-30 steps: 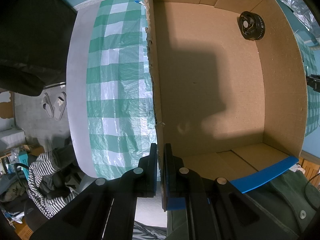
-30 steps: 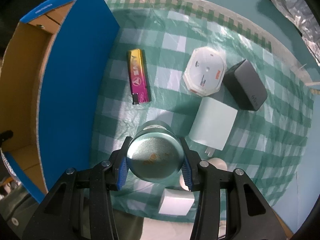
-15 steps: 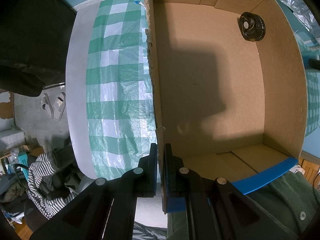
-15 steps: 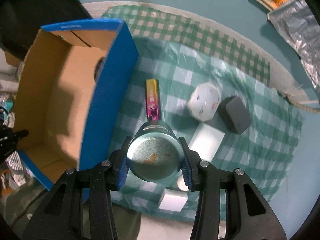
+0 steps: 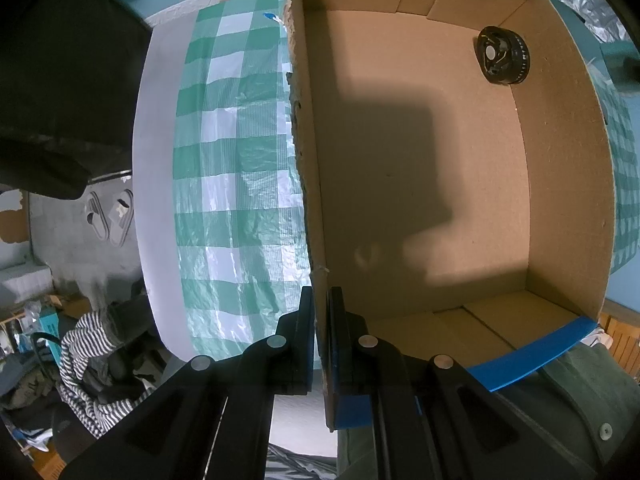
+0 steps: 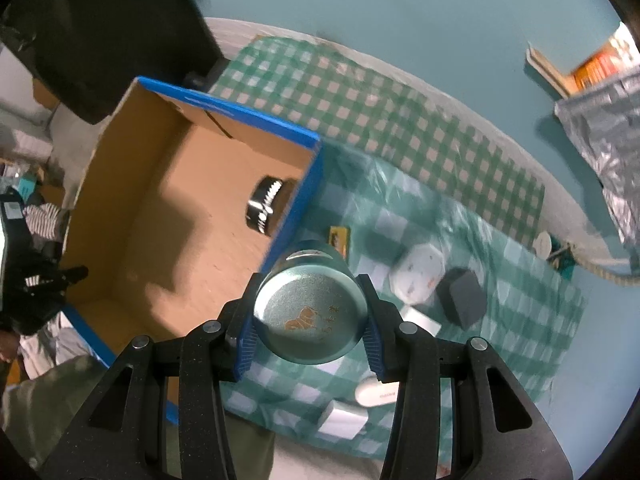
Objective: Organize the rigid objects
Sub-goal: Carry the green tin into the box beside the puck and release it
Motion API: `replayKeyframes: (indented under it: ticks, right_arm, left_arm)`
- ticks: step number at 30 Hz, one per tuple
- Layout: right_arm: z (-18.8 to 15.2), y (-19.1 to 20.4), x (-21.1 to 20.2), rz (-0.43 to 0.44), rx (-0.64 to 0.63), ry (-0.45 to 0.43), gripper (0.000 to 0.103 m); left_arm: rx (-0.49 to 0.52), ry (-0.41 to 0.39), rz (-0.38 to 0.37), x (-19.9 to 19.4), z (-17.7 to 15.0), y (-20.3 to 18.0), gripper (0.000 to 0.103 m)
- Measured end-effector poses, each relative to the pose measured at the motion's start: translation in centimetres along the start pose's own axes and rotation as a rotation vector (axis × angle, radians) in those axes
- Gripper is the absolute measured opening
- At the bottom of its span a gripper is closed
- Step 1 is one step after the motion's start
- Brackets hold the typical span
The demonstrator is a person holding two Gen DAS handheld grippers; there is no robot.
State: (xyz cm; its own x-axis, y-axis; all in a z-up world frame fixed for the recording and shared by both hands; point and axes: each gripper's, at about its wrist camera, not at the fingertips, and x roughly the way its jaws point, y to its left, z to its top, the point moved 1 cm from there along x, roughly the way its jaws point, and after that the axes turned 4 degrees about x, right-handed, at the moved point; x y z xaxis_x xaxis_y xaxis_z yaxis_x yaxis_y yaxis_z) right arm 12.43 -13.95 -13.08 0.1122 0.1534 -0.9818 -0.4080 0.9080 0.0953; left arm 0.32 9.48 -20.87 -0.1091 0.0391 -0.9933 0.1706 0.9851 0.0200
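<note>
An open cardboard box (image 5: pixel 420 168) with blue outer walls sits on the checked cloth. My left gripper (image 5: pixel 321 320) is shut on the box's near left wall, one finger on each side. A black round lens-like part (image 5: pixel 502 55) lies in the box's far right corner, also seen as the black ring (image 6: pixel 264 204) in the right wrist view. My right gripper (image 6: pixel 310 316) is shut on a teal metal tin (image 6: pixel 311 312), held in the air above the cloth just right of the box (image 6: pixel 176 216) and its blue wall.
On the green checked cloth (image 6: pixel 500 320) lie a white octagonal box (image 6: pixel 418 276), a dark grey block (image 6: pixel 460 298), white adapters (image 6: pixel 344 420), a white oval piece (image 6: pixel 374 392) and a partly hidden lighter (image 6: pixel 339 240). A silver bag (image 6: pixel 608 128) sits at the right. The table edge (image 5: pixel 154 200) runs left of the box.
My right gripper has risen with the tin and shifted toward the box, so the box's inside now shows. The left gripper has stayed clamped on the box wall.
</note>
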Motion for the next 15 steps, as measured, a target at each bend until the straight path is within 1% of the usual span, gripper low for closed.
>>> replayKeyframes:
  ticks: [7, 15]
  right_arm:
    - [1.8, 2.6, 0.1, 0.008, -0.071, -0.005, 0.044]
    - [3.1, 5.4, 2.9, 0.028, -0.127, 0.049, 0.044]
  left_arm:
    - [-0.001, 0.0, 0.001, 0.0, 0.0, 0.0, 0.006]
    - [-0.003, -0.001, -0.001, -0.1, 0.0, 0.0, 0.006]
